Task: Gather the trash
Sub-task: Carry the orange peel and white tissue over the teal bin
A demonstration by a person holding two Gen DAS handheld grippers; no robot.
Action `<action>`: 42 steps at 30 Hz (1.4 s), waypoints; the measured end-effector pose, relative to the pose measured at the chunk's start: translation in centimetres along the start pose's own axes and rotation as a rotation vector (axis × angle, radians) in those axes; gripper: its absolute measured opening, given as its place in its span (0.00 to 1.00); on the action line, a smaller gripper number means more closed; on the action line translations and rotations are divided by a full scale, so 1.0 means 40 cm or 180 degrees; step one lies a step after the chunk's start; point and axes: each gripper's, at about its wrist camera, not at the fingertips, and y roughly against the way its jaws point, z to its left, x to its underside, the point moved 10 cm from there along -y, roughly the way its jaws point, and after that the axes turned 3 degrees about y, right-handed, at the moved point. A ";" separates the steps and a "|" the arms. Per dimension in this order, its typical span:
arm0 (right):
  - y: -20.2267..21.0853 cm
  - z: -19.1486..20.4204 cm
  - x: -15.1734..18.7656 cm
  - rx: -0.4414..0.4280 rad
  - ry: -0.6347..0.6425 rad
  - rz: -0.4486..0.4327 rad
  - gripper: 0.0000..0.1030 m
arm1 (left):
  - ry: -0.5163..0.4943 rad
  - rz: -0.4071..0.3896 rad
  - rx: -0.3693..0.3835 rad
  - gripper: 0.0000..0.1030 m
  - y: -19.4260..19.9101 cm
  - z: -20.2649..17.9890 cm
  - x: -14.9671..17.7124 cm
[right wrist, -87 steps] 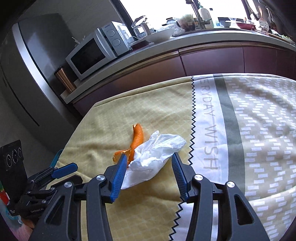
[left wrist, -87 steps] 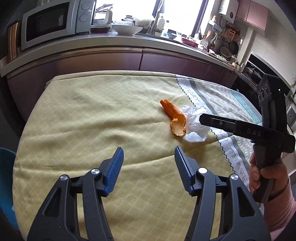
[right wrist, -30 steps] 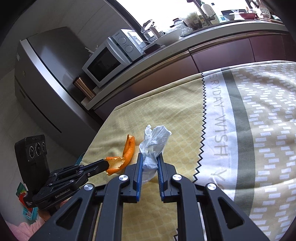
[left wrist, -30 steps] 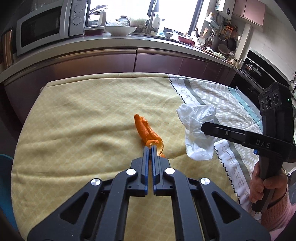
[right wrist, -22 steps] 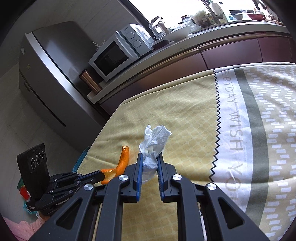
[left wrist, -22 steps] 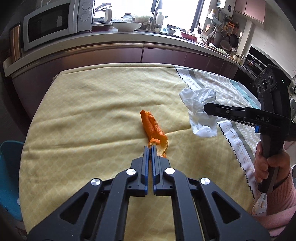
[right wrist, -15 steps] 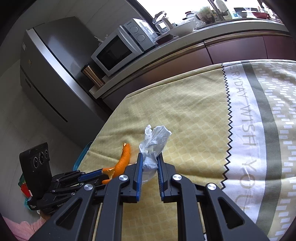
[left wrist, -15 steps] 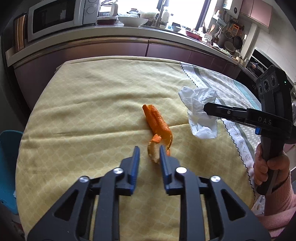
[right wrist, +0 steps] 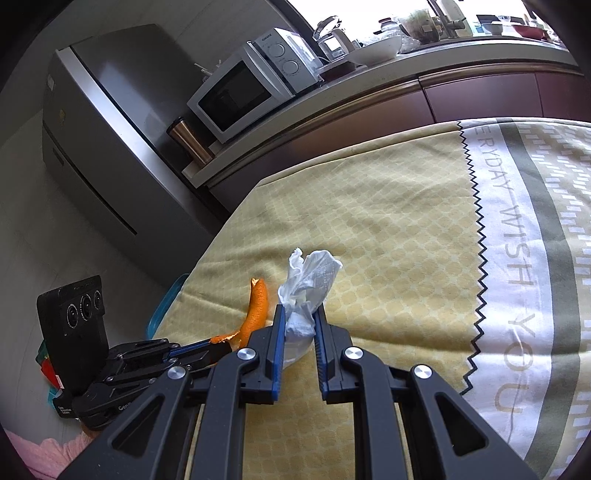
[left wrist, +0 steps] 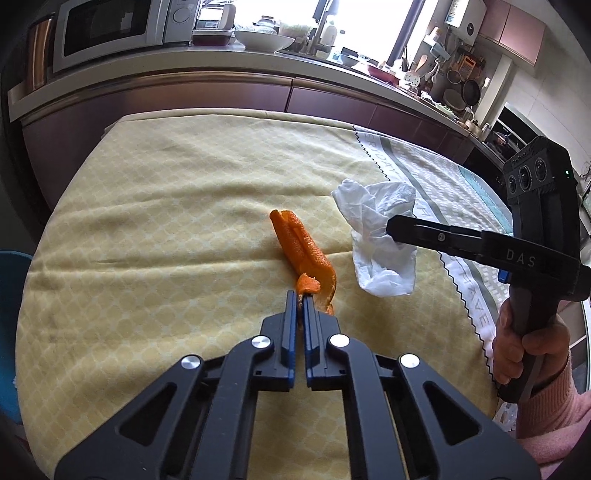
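Note:
An orange peel [left wrist: 301,245] is held by its near end in my left gripper [left wrist: 300,295], which is shut on it; the peel stretches away over the yellow tablecloth [left wrist: 166,221]. It also shows in the right wrist view [right wrist: 256,306]. My right gripper [right wrist: 299,314] is shut on a crumpled white tissue [right wrist: 308,284] and holds it above the cloth. In the left wrist view the tissue [left wrist: 376,236] hangs from the right gripper's fingers [left wrist: 410,230], just right of the peel.
A blue bin [left wrist: 9,325] stands on the floor past the table's left edge, also seen in the right wrist view [right wrist: 162,310]. A counter with a microwave [left wrist: 110,26] runs behind the table. The cloth's white and grey part [right wrist: 535,258] lies to the right.
My left gripper opened briefly half a second ago and has shut again on the peel's near end. The right gripper keeps its hold on the tissue, lifted off the cloth.

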 end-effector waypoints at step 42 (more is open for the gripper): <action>-0.071 0.226 0.024 -0.0336 0.0387 0.0132 0.13 | 0.0287 -0.0538 -0.0500 0.03 0.257 0.165 0.044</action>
